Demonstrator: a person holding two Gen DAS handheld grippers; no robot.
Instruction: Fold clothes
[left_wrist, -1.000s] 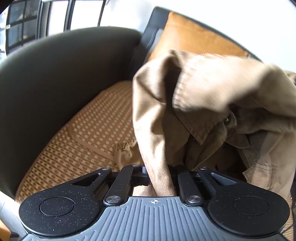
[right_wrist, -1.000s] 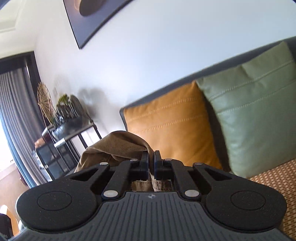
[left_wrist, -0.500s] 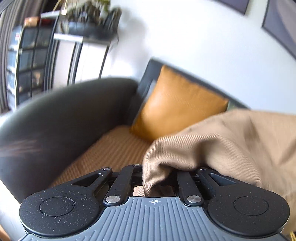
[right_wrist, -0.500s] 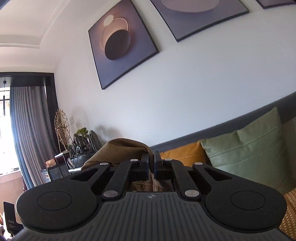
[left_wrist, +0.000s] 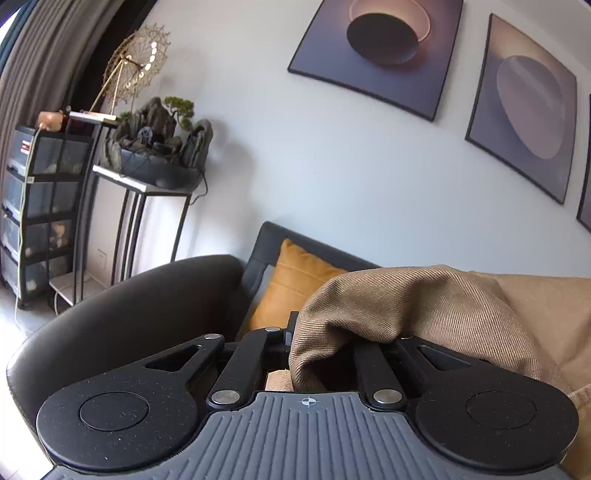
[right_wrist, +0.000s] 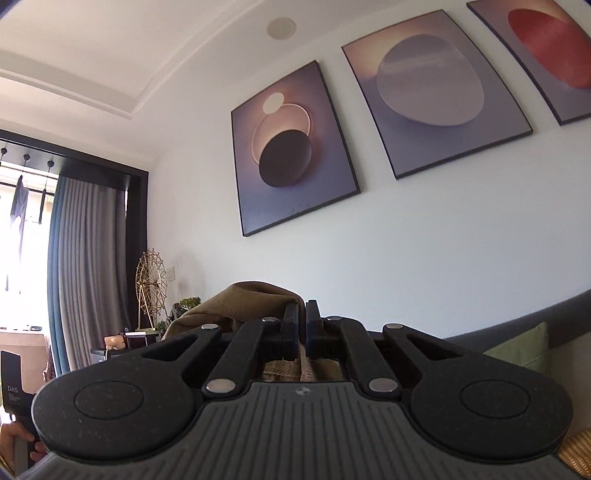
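Dark sofa (left_wrist: 129, 314), orange cushion (left_wrist: 291, 284) in its corner. Rockery planter (left_wrist: 159, 147) on a metal stand (left_wrist: 147, 206). Framed prints (right_wrist: 291, 147) on the wall.

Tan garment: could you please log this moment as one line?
left claw: shut on tan garment | right claw: shut on tan garment | garment: held above sofa
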